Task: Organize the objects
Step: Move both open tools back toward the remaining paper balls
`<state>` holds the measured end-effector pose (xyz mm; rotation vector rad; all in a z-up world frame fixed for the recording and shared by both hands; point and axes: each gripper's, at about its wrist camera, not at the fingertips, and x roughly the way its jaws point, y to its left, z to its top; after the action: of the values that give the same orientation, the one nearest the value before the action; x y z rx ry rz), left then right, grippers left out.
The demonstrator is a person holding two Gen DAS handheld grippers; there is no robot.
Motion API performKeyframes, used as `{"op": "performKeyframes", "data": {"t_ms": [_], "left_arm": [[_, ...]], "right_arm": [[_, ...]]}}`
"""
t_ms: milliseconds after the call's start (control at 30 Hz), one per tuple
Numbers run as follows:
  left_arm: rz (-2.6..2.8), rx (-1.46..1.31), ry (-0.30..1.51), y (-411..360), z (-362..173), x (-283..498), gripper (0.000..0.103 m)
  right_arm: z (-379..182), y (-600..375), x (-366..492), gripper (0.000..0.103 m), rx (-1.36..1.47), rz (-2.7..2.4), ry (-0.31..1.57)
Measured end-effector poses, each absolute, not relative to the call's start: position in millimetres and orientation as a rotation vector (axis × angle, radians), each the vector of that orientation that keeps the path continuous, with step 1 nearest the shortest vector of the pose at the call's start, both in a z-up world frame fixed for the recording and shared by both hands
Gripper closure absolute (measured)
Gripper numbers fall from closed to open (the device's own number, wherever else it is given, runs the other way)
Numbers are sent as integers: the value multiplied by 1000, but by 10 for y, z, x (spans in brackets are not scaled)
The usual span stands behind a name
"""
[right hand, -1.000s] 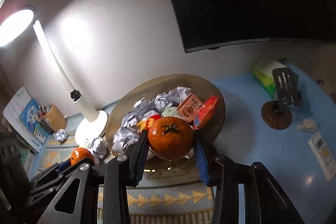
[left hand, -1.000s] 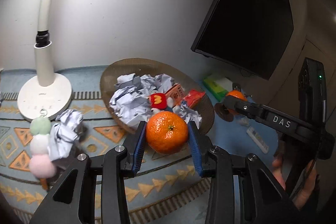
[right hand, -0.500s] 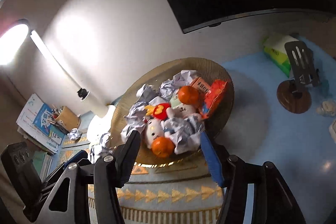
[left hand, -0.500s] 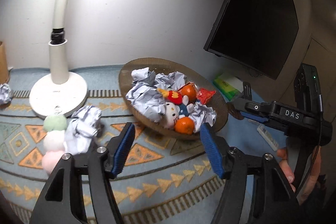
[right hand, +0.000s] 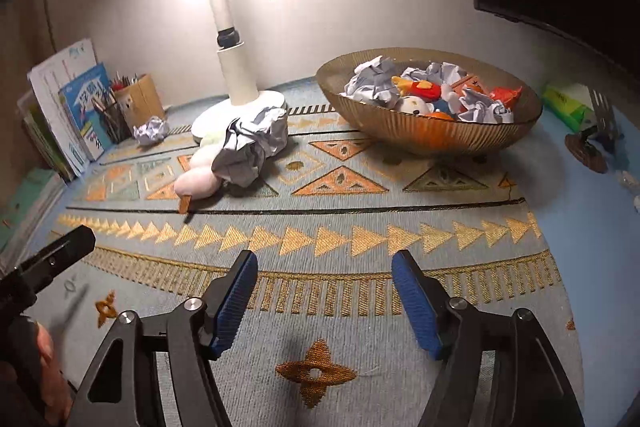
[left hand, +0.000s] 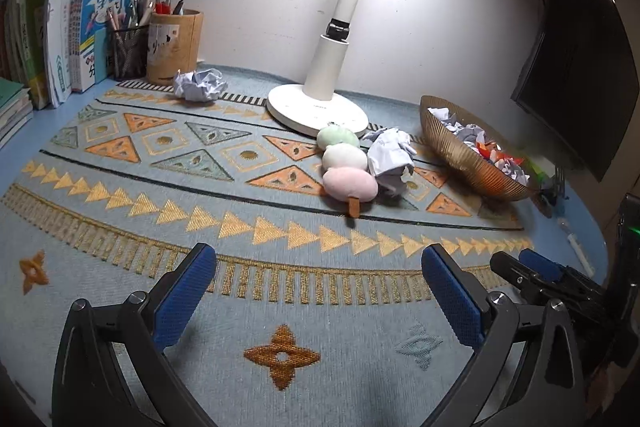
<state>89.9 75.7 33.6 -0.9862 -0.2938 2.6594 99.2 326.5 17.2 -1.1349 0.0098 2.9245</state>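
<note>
Left gripper (left hand: 318, 291): empty, jaws opening wide; a second ago it pinched an orange.
Right gripper (right hand: 324, 297): empty, jaws opening; its orange is released too.
Dango toy (left hand: 346, 161), paper ball (left hand: 390, 157): at 12 o'clock, still loose on mat.
Bowl (right hand: 420, 131): at 1 o'clock, now holds an orange (right hand: 438, 115).

Mat (left hand: 280, 291): pale blue-grey, orange and gold triangles, gold bar stripe, orange star motifs. Bowl (right hand: 424, 131): ribbed amber-brown. Dango plush (left hand: 344, 163): green, white, pink balls, brown stick. Paper balls (left hand: 390, 155): white-grey. Lamp (left hand: 320, 99): cream. Gripper pads (left hand: 184, 295): blue on black frames. Desk (right hand: 592, 211), right of frame: blue.
</note>
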Motion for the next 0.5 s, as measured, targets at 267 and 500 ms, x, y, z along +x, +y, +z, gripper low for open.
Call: {"op": "performKeyframes", "data": {"t_ms": [267, 500], "left_arm": [[2661, -1014, -432, 643, 213, 904, 1], [2670, -1016, -454, 621, 200, 916, 1]], "right_arm": [[115, 3221, 974, 9, -1150, 2892, -80], [108, 3183, 965, 9, -1172, 2890, -83]]}}
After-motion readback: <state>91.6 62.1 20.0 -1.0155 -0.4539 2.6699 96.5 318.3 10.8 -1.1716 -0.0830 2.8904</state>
